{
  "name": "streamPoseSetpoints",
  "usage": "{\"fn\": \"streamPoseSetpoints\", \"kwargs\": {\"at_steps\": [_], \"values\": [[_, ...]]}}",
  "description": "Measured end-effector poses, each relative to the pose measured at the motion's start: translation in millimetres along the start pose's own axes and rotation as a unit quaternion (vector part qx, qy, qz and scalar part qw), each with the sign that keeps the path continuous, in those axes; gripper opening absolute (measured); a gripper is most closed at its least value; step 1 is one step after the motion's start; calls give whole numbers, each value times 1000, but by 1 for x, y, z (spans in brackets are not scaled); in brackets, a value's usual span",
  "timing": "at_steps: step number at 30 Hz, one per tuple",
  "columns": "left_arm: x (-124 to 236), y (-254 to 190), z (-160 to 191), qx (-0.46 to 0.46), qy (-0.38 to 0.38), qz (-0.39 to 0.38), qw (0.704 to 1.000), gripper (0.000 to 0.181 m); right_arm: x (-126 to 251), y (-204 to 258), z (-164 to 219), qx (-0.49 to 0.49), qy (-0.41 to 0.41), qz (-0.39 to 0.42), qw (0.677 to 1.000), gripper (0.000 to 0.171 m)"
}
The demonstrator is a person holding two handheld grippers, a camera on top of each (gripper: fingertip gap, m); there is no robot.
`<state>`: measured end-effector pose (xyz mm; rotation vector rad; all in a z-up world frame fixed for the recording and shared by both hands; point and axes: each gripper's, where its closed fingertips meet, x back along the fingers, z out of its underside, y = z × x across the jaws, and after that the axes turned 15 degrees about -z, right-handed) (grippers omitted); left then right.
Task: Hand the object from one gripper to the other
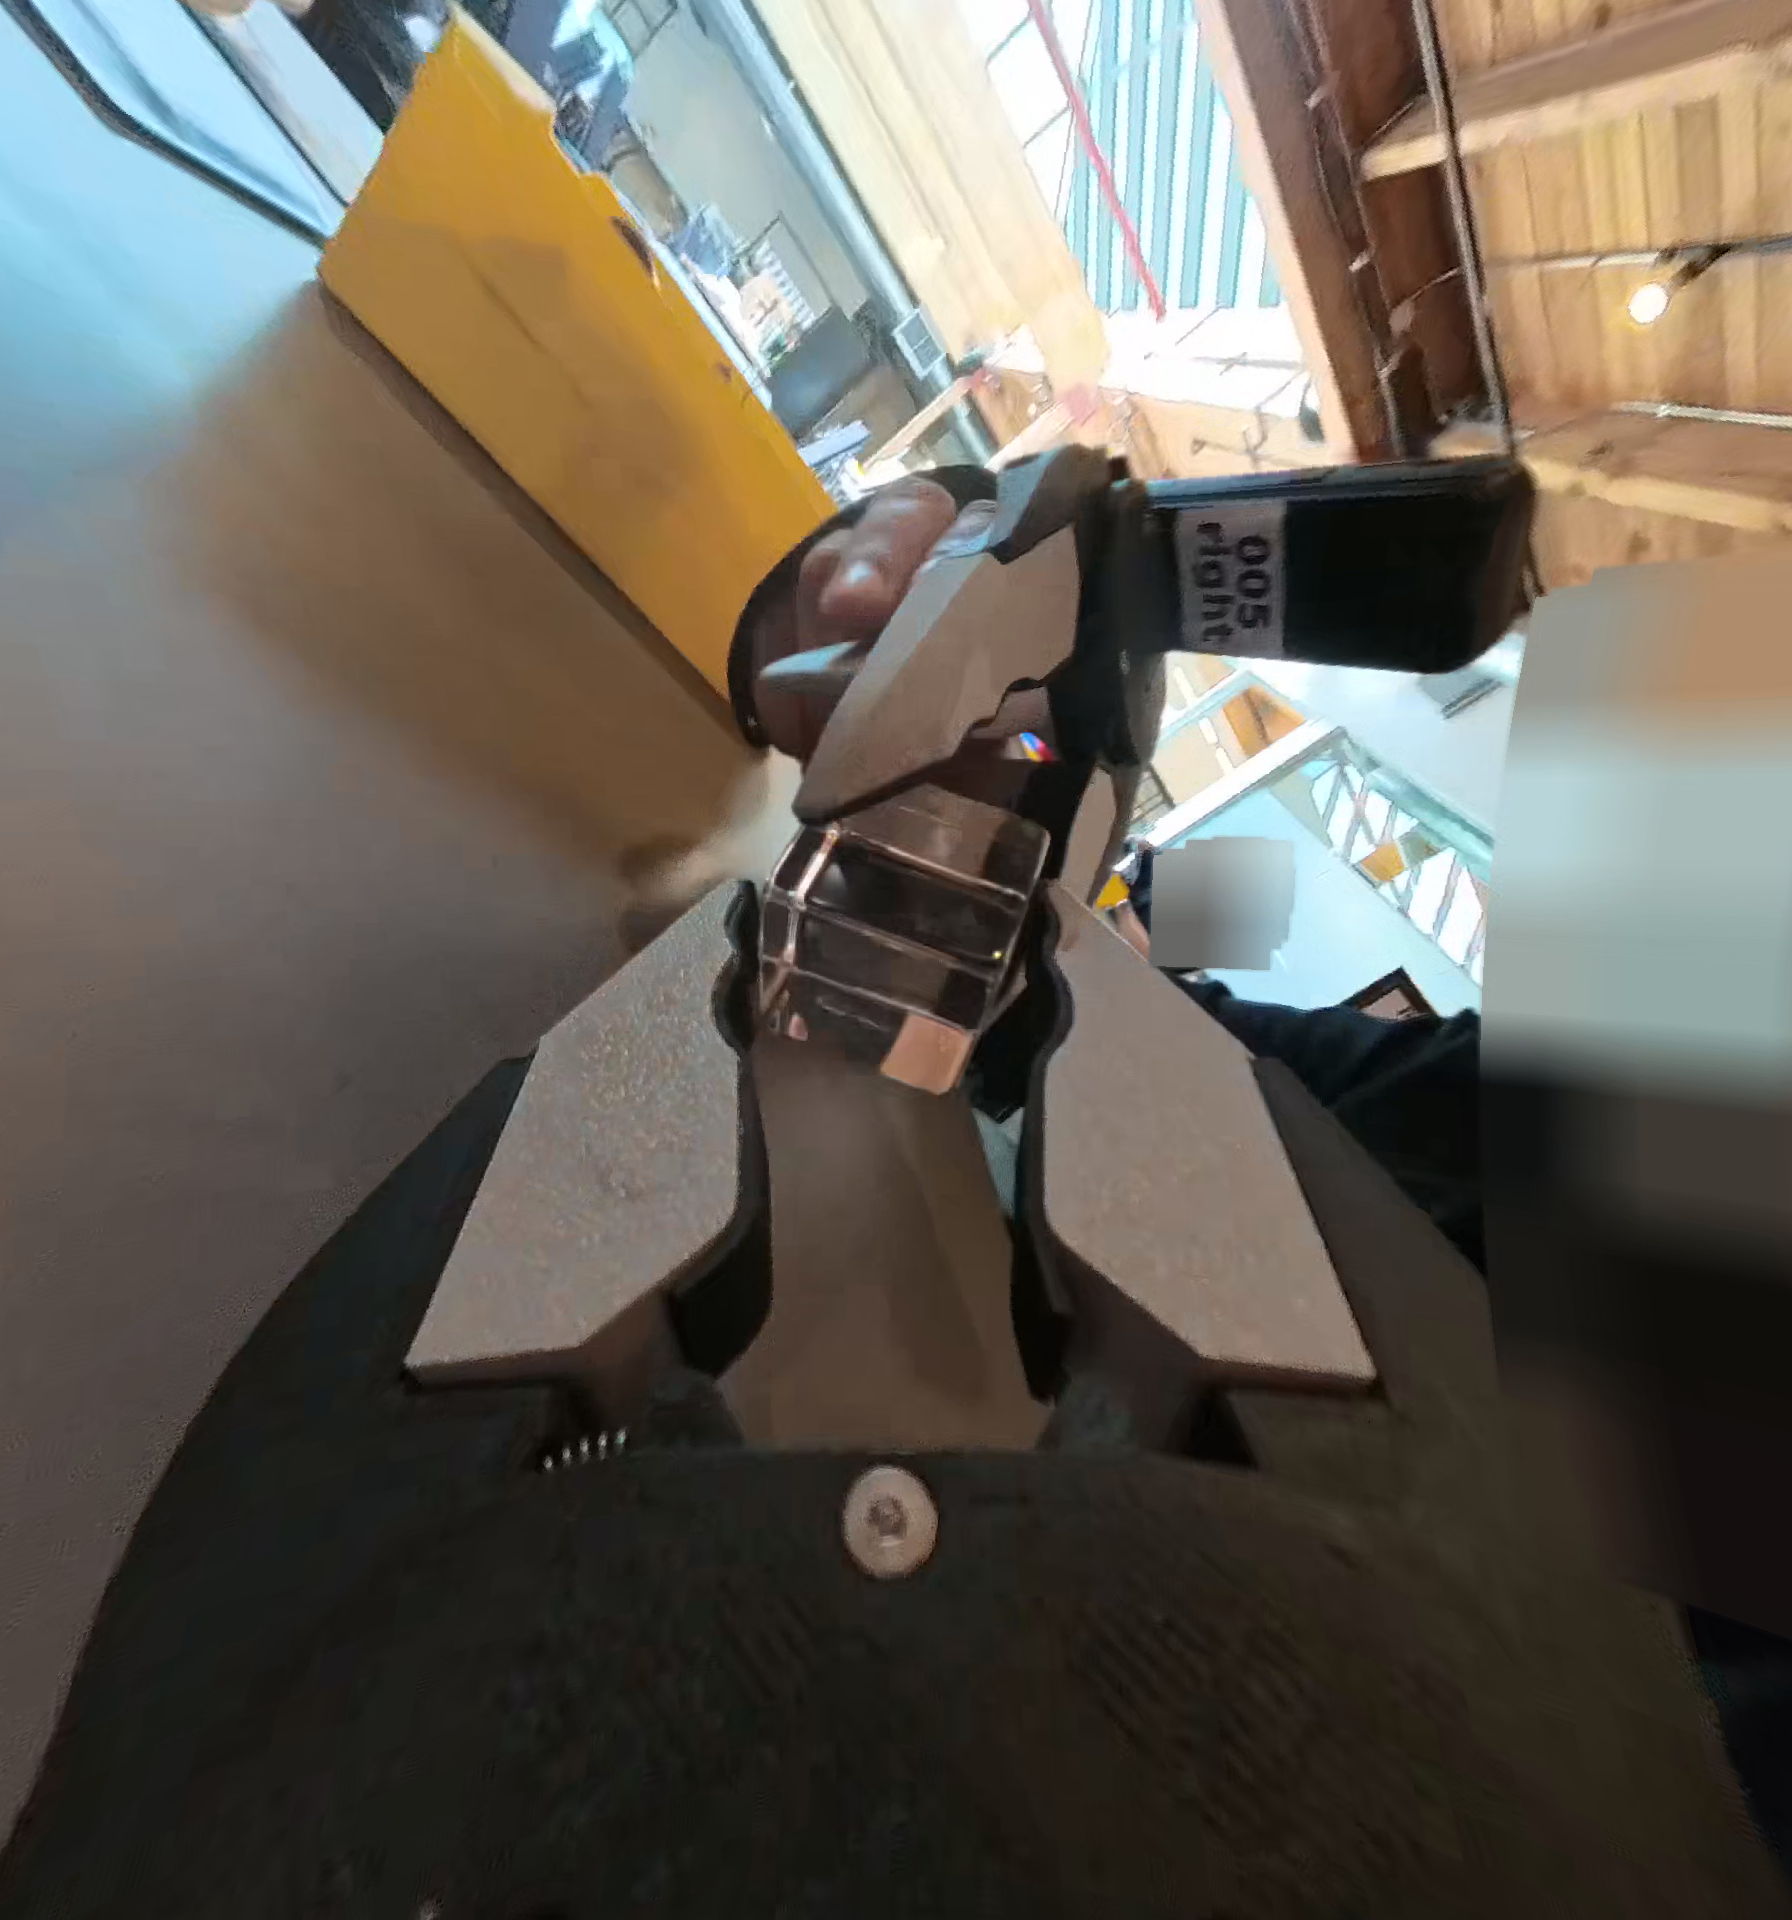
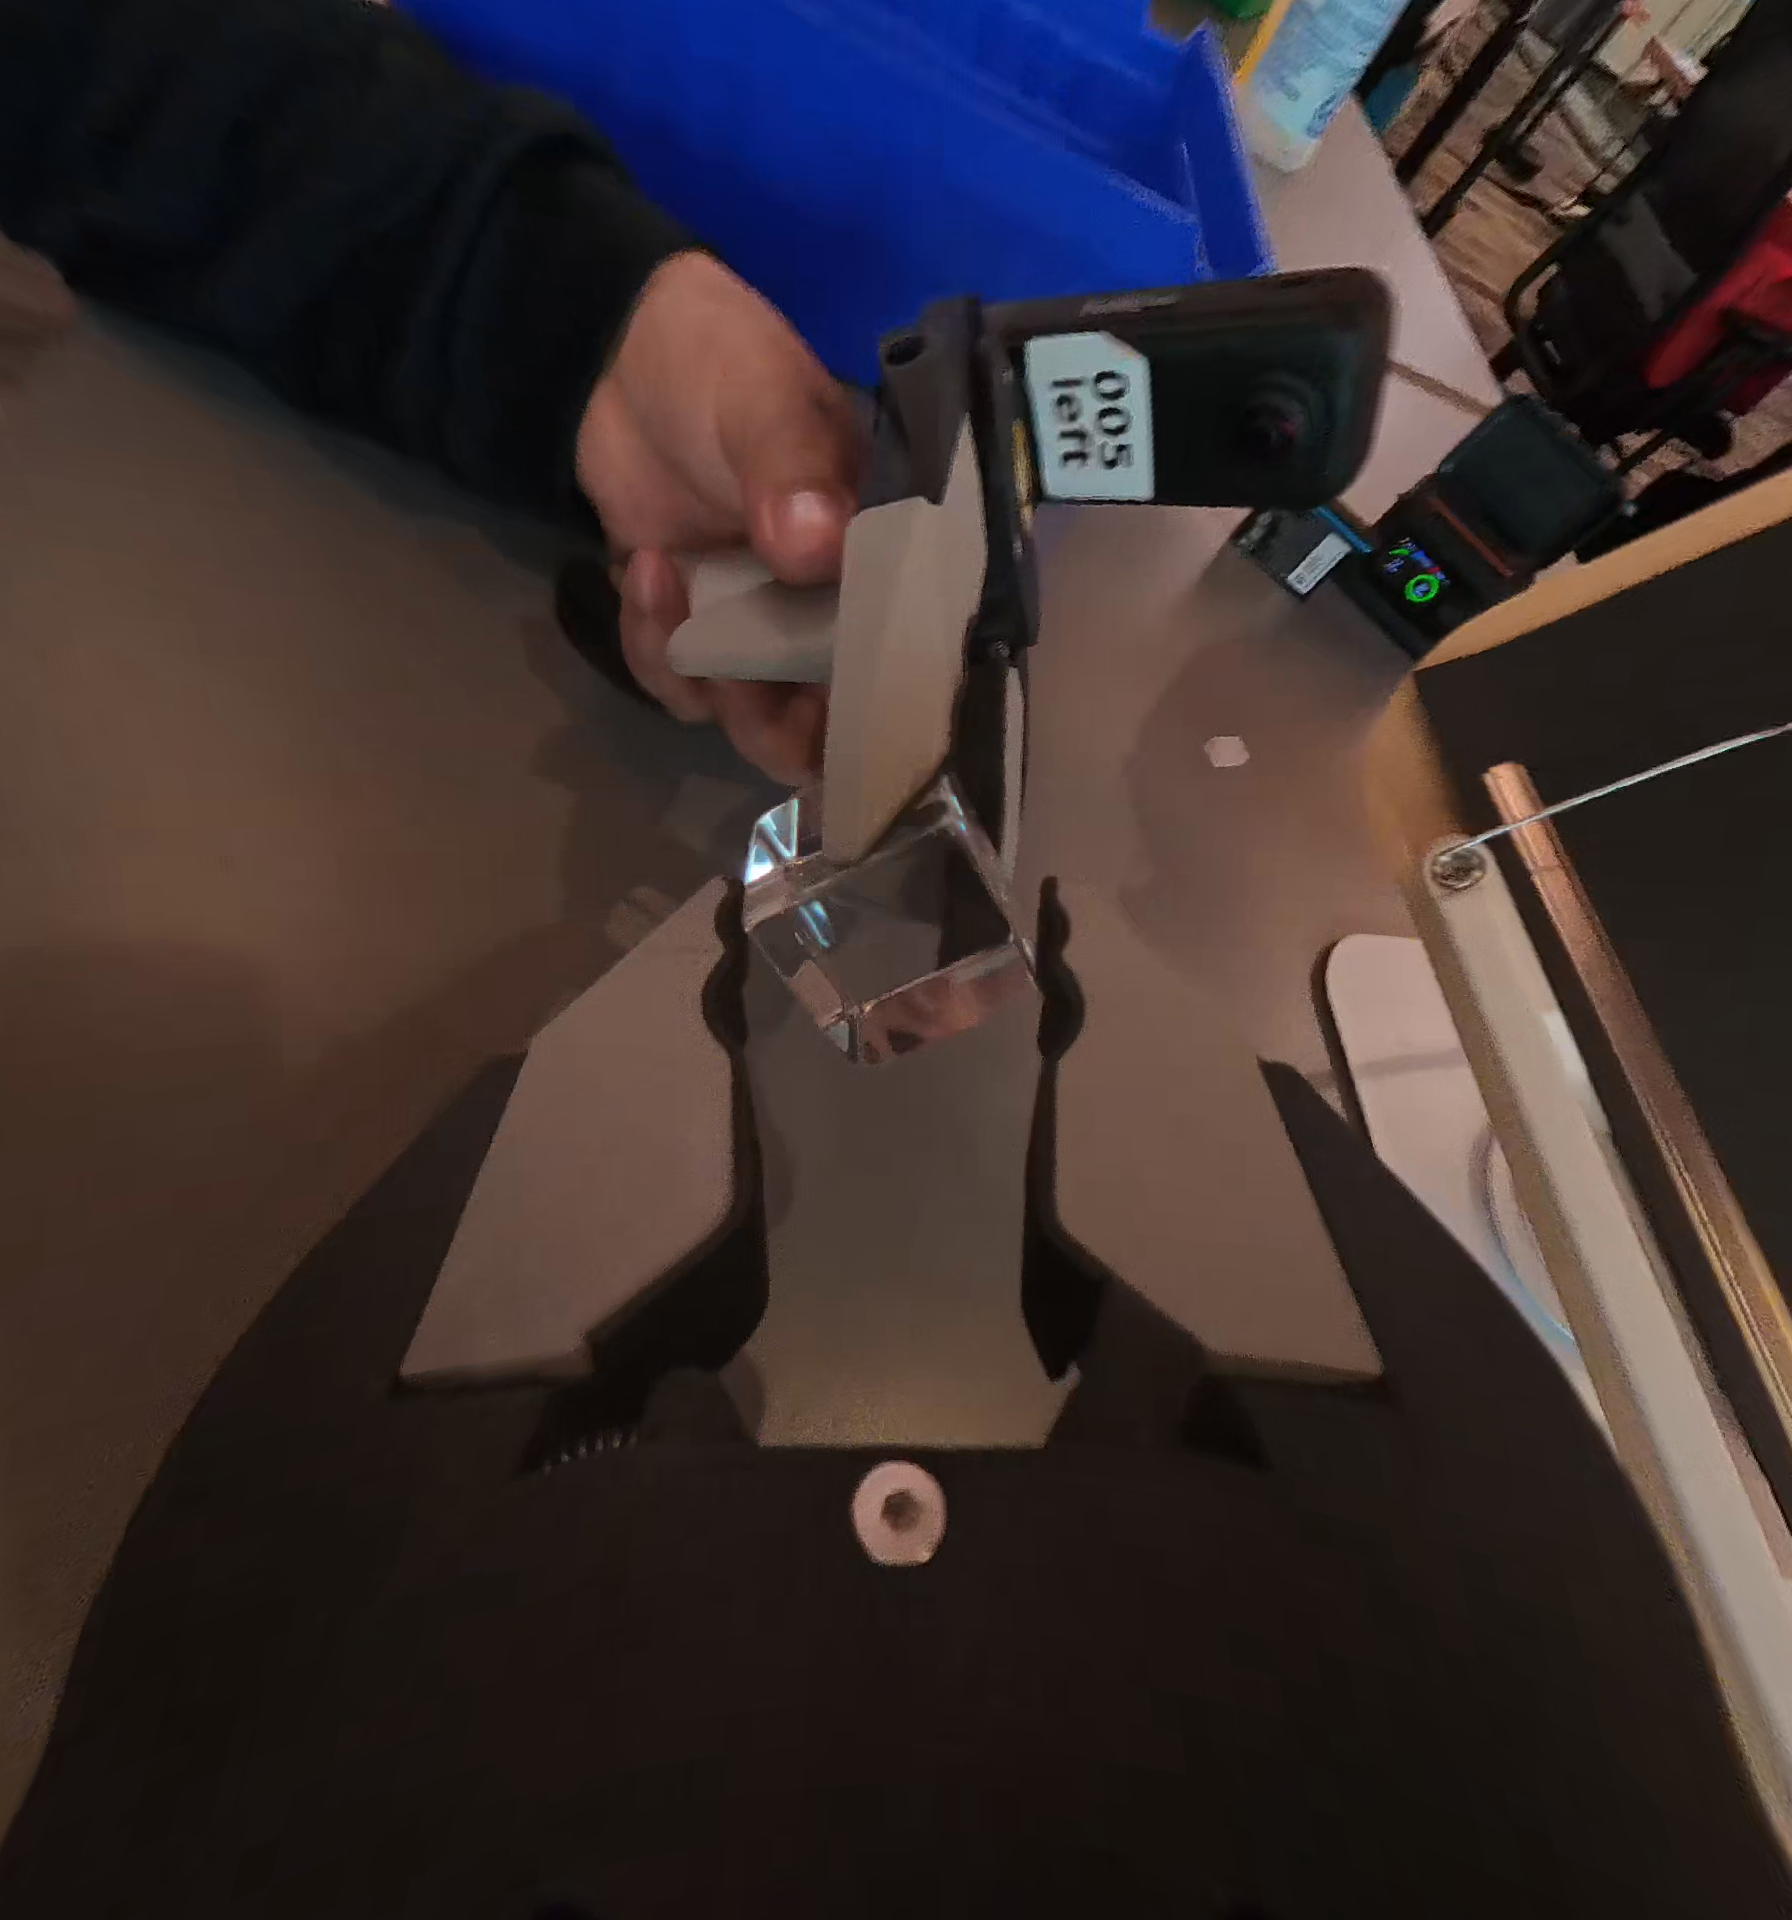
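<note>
Mid-handover above the desk (image 2: 196, 831), both the left gripper (image 1: 887, 961) and right gripper (image 2: 892, 956) appeared clamped on a clear cube (image 2: 887, 935); next, one likely needed to release.

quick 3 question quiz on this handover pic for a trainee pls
1. True or false: the clear glass-like cube lies flat on the brown table.
2. Multiple choice: behind the person's hand in the right wrist view stands a plastic bin. Its colour is A) blue, B) green, C) red.
3. Fill in: in the left wrist view, the big box on the table is ___.

Key:
1. False: it is up in the air, between the fingers of both the left gripper and the right gripper.
2. A.
3. Yellow.
</note>
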<state>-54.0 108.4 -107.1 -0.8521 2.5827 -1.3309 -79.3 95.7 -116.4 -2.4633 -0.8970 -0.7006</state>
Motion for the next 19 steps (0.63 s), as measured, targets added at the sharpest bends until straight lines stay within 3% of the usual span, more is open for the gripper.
{"fn": "streamPoseSetpoints", "kwargs": {"at_steps": [4, 9, 14, 19], "values": [[4, 12, -7, -45, -12, -55, 997, 51, -1, -4, 12, -69, 12, -21, 997, 48], [19, 22, -20, -186, -36, -162, 968, 60, 15, -19, 22, -214, -53, -66, 973, 43], [13, 28, -12, -371, -17, -263, 890, 68, 28, -36, 22, -307, -139, -80, 938, 41], [6, 37, -14, -487, -36, -337, 805, 68, 29, -33, 16, -367, -189, -131, 902, 41]]}}
